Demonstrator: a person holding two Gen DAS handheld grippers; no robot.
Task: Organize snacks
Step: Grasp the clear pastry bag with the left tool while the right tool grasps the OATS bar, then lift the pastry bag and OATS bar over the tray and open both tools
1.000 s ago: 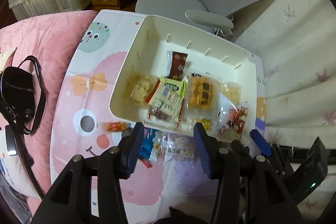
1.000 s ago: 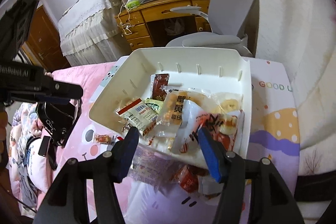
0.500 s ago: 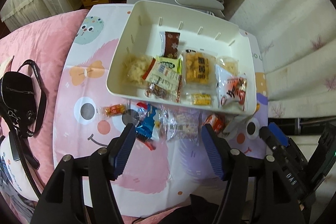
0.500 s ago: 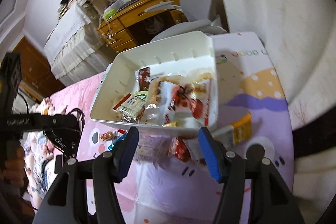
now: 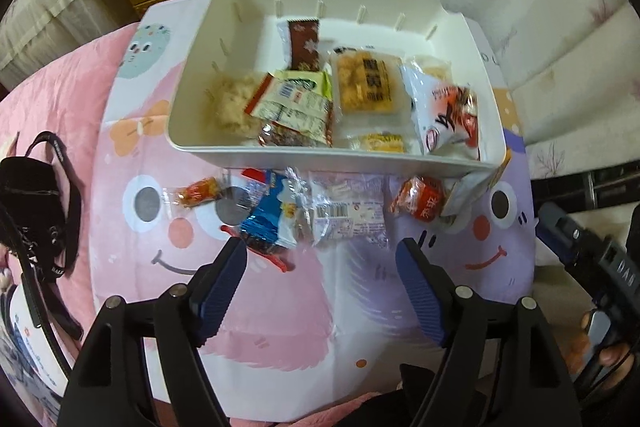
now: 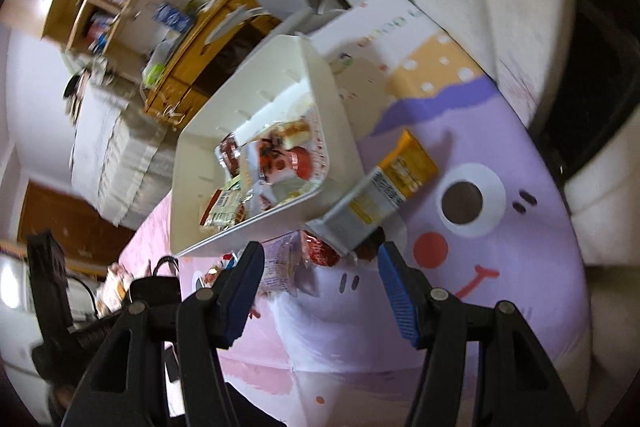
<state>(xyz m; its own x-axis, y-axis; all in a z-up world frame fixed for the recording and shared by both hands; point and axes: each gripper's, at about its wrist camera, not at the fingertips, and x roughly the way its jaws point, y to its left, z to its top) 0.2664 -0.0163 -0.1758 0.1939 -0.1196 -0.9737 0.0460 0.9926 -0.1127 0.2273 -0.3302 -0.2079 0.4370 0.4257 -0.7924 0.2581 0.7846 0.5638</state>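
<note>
Left wrist view: the bin (image 5: 280,157) holds most snacks; several packets (image 5: 348,213) lie just before it. The left tool (image 5: 322,261) is opening, empty; the right tool (image 6: 320,259) is spread, empty.

I see white bin (image 5: 280,157) holding mixed snack packets; blue wrapper (image 5: 266,217), clear barcode pack (image 5: 344,213), red packet (image 5: 420,197) loose just outside.

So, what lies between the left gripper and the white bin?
In the left wrist view, loose snacks lie on the mat between the left gripper and the white bin: a blue packet and a clear barcoded packet.
</note>
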